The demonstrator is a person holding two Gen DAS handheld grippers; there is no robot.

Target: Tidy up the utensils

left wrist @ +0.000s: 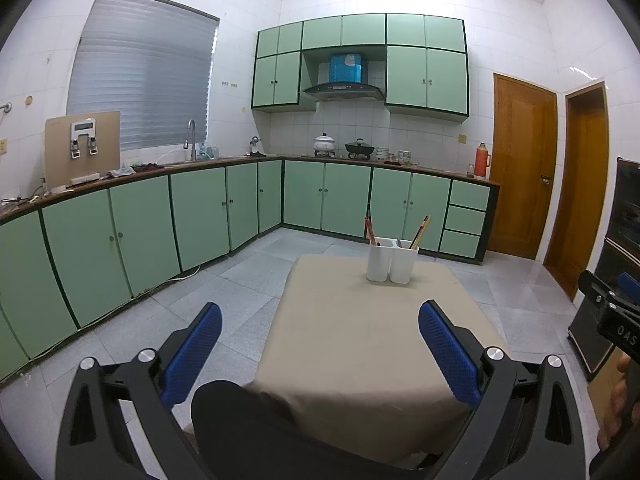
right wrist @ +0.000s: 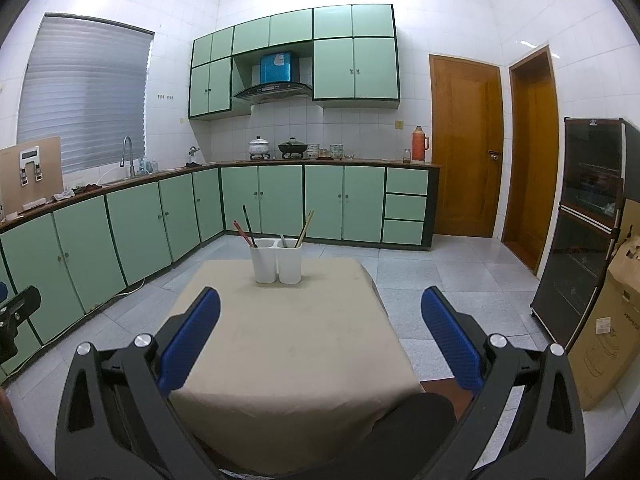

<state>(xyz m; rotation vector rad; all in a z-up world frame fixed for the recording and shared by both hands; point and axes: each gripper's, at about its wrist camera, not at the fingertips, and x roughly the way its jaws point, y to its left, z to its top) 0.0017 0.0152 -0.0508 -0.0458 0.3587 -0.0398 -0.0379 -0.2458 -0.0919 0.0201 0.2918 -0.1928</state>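
Utensils: 2 chopstick pairs [right wrist: 245, 227] in holder's [right wrist: 276, 266] left cup, approx 2 pcs [right wrist: 305, 229] in right, far on counter [right wrist: 288, 344]. My L gripper [left wrist: 320, 354] & R gripper [right wrist: 320, 344] jaws both wide, holding nothing.

1. Pale green base cabinets [right wrist: 160, 220] run along the left and far walls under a dark countertop.
2. Matching wall cabinets [right wrist: 352, 52] hang on the far wall, with a range hood [right wrist: 274, 90] between them.
3. A window blind [left wrist: 144, 68] covers the window on the left, above a sink tap [left wrist: 191, 136].
4. A white pot [right wrist: 259, 146] and a dark wok [right wrist: 293, 147] sit on the far counter.
5. An orange thermos [right wrist: 419, 149] stands near the counter's right end.
6. Two wooden doors [right wrist: 466, 144] stand at the far right.
7. A dark glass-fronted cabinet [right wrist: 580, 232] and a cardboard box [right wrist: 612, 320] stand on the right.
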